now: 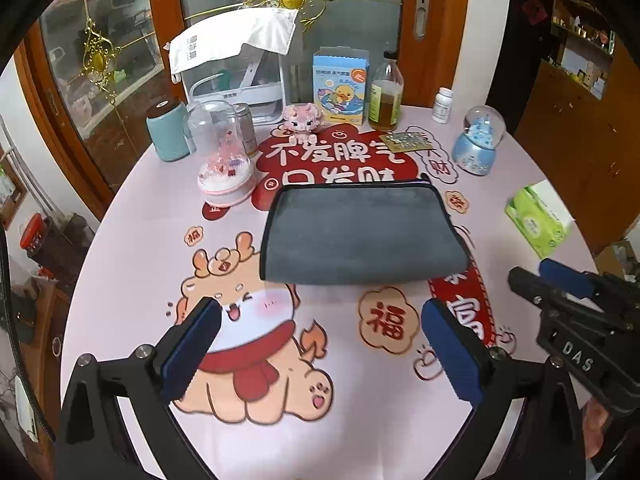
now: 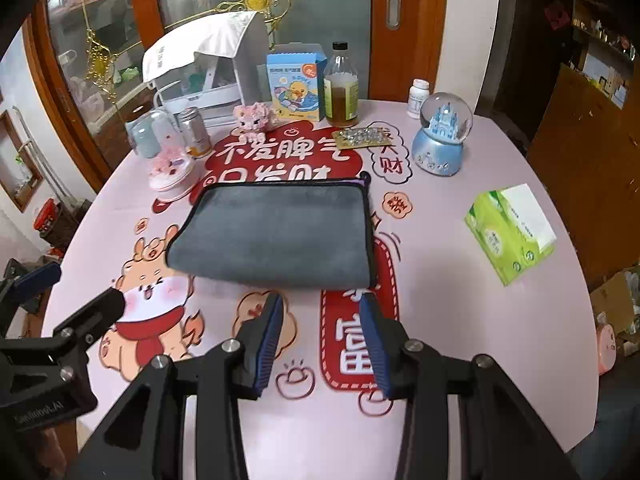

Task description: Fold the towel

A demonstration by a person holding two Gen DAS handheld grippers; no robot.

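The grey towel (image 1: 362, 236), already doubled, looks soft, light and limp, best pinched at its near corners by the wide-open left gripper (image 1: 320, 344) and narrower-gaped, empty right gripper (image 2: 322, 340)

A home dining room: cluttered round table (image 1: 132, 248), ornate glass door (image 1: 352, 20).

A round table (image 1: 132, 248) was covered by a pale pink cloth printed with red characters and a cartoon animal. Behind it, a wood-framed glass door (image 1: 288, 32) with gilt ornaments and a metal handle (image 1: 421, 14) was seen. A white wall (image 1: 486, 20) with a switch plate stood to its right, beside a dark doorway. Wooden shelving (image 2: 592, 80) was seen at the far right, dimly lit.
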